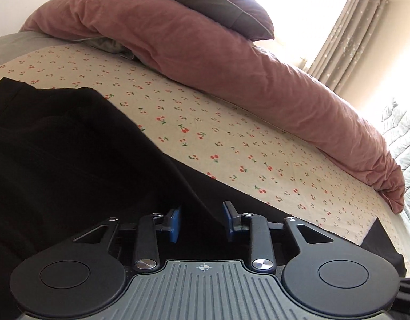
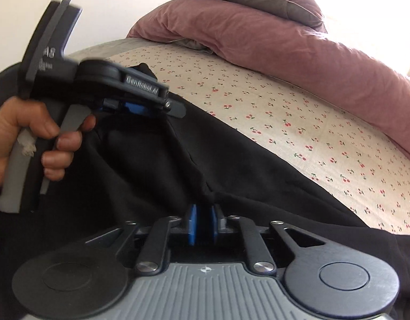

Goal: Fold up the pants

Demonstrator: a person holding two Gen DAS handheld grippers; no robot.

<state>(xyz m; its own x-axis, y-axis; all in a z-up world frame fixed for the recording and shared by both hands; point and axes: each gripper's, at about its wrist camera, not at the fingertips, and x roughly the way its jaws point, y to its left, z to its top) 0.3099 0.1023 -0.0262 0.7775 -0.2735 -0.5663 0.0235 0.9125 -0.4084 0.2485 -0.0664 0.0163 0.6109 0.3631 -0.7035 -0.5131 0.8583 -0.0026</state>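
Nearest the lens, black pants [image 2: 231, 176] lie bunched on the cherry-print bed [image 2: 298, 122]. Left hand-held gripper [image 1: 202, 222] stands released around a raised fold, probably readying a grab; right hand-held gripper [image 2: 203, 224] is clenched on cloth, lifting it.

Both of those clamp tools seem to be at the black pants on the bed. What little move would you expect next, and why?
Probably the left gripper should close. Its fingers stand apart with a fold of the black pants between them, while the right gripper already pinches the cloth. Once both hold, the pants could be lifted over the cherry-print sheet.
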